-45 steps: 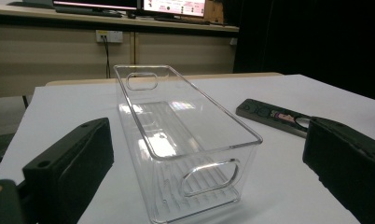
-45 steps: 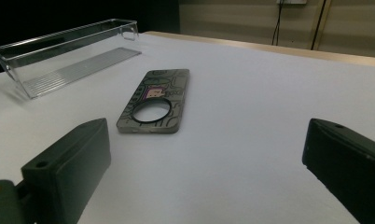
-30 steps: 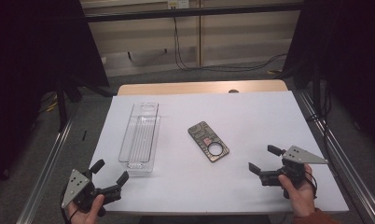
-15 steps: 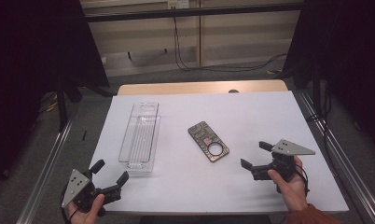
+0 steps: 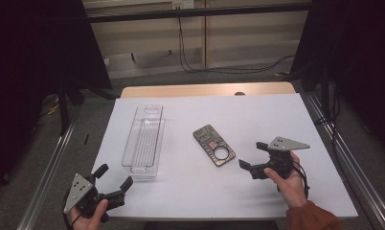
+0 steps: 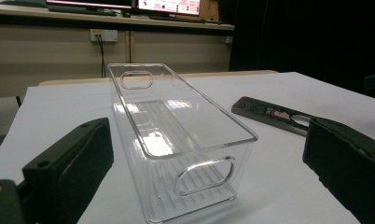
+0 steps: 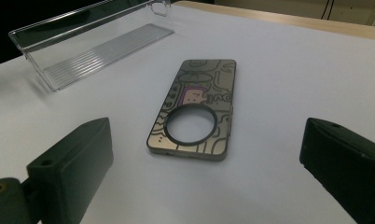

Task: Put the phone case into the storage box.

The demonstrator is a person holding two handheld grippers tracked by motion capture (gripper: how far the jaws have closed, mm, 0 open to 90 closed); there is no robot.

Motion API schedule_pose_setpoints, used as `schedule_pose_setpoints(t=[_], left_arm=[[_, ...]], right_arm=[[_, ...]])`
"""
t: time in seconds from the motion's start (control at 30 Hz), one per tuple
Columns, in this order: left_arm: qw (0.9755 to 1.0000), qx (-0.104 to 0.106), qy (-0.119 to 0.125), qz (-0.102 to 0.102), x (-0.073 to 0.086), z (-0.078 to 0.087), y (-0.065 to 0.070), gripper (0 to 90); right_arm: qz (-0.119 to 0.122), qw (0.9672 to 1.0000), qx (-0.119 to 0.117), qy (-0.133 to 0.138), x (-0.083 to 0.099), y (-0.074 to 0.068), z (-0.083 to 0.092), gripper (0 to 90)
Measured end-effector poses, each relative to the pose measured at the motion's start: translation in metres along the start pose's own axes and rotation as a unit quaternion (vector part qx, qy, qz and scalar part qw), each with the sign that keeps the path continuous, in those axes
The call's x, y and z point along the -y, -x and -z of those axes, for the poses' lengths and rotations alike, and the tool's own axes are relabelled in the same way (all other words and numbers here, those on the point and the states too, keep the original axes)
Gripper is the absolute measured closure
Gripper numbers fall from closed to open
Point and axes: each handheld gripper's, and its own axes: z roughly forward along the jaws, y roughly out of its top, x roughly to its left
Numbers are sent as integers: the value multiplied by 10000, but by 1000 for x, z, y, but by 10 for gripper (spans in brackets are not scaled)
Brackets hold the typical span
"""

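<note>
A flat patterned phone case [image 5: 213, 145] [image 7: 195, 109] [image 6: 274, 114] with a round ring lies near the middle of the white table [image 5: 257, 115]. Left of it stands an empty clear plastic bin [image 5: 144, 139] [image 6: 176, 135] [image 7: 87, 44]. My right gripper [image 5: 254, 155] [image 7: 202, 172] is open just right of the case, low over the table, its jaws pointing at the case's near end without touching it. My left gripper [image 5: 115, 177] [image 6: 209, 186] is open at the front left corner, close to the bin's near end, holding nothing.
The table's wooden far edge [image 5: 207, 90] borders a gap with cables [image 5: 190, 48] on the floor behind. Metal rails [image 5: 339, 143] run along both sides of the table. Bare white surface lies between the two grippers.
My right gripper has moved left and a little forward toward the phone case, still open. The left gripper, the bin and the case have stayed in place.
</note>
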Motion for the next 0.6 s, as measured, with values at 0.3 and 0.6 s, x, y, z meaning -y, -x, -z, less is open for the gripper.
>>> schedule_pose_setpoints(t=[0.3,0.6], left_arm=[[10000,-13,-14,7,0,0,0,18],[10000,38,3,20,0,0,0,18]], right_arm=[[-80,9999,-63,-117,-7,3,-15,22],[-119,9999,-87,-82,-16,5,-30,18]])
